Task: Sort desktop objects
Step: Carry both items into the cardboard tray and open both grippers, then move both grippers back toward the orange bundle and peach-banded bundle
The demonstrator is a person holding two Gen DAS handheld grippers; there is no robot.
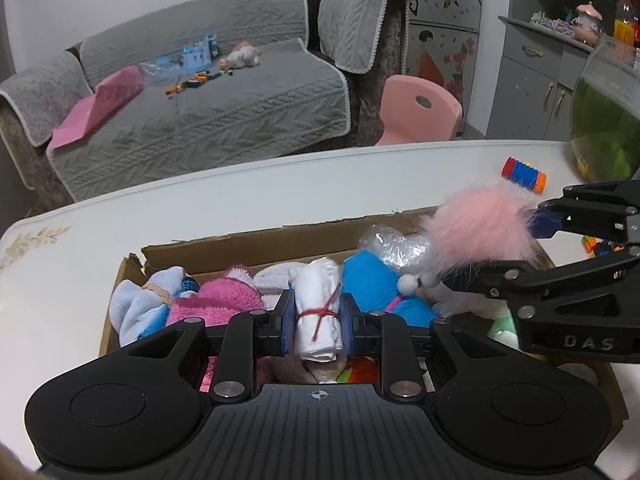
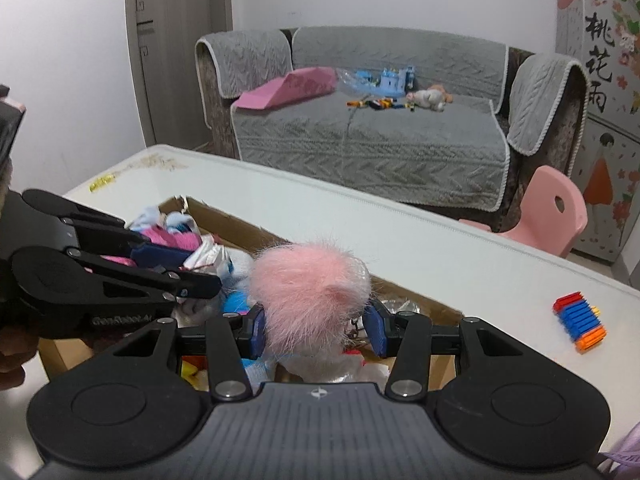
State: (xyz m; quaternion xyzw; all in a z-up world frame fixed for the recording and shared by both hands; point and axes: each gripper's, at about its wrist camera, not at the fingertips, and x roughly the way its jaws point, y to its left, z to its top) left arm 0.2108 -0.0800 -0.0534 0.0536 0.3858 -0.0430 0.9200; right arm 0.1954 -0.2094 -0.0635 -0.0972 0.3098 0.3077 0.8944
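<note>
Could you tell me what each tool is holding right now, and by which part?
The left tool clamps a rolled white cloth across its red-tied middle; the right tool pinches a pink fluffy pom-pom by its lower sides.

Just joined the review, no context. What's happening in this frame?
A person holds two grippers over a cardboard box of soft items on a white table. The left gripper is clamped on a white cloth roll tied with red string; the right gripper grips a pink fluffy pompom. A colourful block toy lies outside the box.

Left gripper [image 1: 317, 318] clamps white cloth roll [image 1: 318, 312] over cardboard box [image 1: 256, 246]; right gripper [image 1: 486, 246] pinches pink fur ball [image 1: 476, 224] above box's right end.
</note>
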